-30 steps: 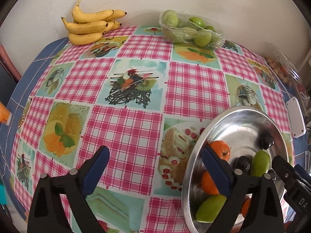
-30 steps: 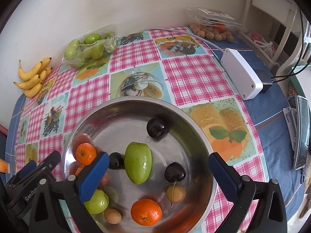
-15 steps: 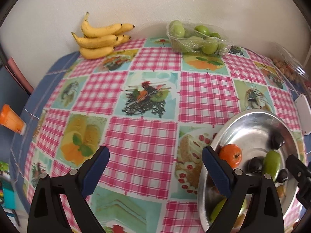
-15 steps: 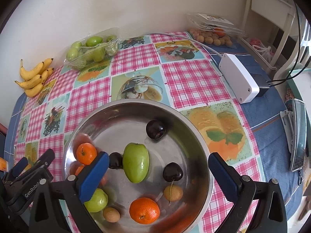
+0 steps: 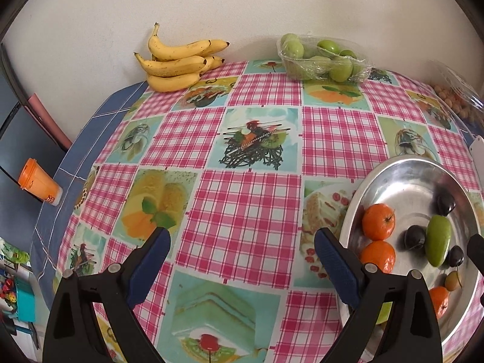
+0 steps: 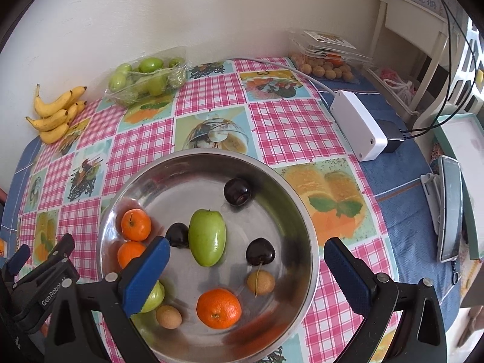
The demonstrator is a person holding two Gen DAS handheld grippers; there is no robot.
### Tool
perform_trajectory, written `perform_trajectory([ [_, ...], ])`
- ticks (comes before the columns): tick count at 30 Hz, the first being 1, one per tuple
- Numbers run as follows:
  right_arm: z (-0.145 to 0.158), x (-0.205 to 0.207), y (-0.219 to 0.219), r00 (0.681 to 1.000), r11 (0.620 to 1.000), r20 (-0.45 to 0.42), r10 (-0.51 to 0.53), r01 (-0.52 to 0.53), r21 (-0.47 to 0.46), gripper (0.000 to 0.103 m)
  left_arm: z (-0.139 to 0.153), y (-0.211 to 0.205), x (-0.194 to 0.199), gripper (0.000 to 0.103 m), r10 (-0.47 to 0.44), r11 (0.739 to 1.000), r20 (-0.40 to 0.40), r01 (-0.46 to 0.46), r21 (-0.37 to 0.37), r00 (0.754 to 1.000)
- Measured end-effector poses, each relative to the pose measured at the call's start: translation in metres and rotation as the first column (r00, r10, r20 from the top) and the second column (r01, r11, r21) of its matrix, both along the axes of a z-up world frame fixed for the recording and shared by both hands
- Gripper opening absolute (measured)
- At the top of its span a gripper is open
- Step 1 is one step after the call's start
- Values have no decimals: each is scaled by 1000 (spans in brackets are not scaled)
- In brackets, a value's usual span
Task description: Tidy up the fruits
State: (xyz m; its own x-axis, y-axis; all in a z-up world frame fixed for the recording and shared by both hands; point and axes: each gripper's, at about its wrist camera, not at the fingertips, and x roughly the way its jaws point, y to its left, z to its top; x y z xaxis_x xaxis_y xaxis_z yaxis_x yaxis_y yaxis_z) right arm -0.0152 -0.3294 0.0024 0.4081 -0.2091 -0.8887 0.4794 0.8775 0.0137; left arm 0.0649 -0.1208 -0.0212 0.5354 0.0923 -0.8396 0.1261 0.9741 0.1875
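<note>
Your right gripper [image 6: 245,272] hung directly over the round shiny steel bowl [image 6: 290,187], jaws wide apart and empty. The oblong green fruit [image 6: 207,237] lay between them, long axis pointing away from you. Around it sat mandarins, dark cherries and small tan fruits. Your left gripper [image 5: 240,260], also spread and empty, hovered over bare desk beside the bowl.
</note>
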Motion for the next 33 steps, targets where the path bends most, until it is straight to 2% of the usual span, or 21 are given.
perform_trajectory([
  [8, 0, -11, 15, 999, 999, -18, 43, -43, -9, 103, 2, 13, -14, 96, -24, 1000, -10, 24, -9, 1000],
  [13, 4, -19, 23, 998, 998, -10, 62, -62, -16, 103, 2, 22, -21, 96, -26, 998, -34, 25, -52, 999],
  [26, 0, -34, 42, 996, 995, -30, 87, -89, -38, 103, -2, 40, -35, 96, -37, 996, -72, 31, -84, 997],
  [33, -4, -37, 51, 994, 994, -40, 98, -100, -36, 103, -6, 45, -43, 96, -59, 995, -95, 51, -80, 994],
])
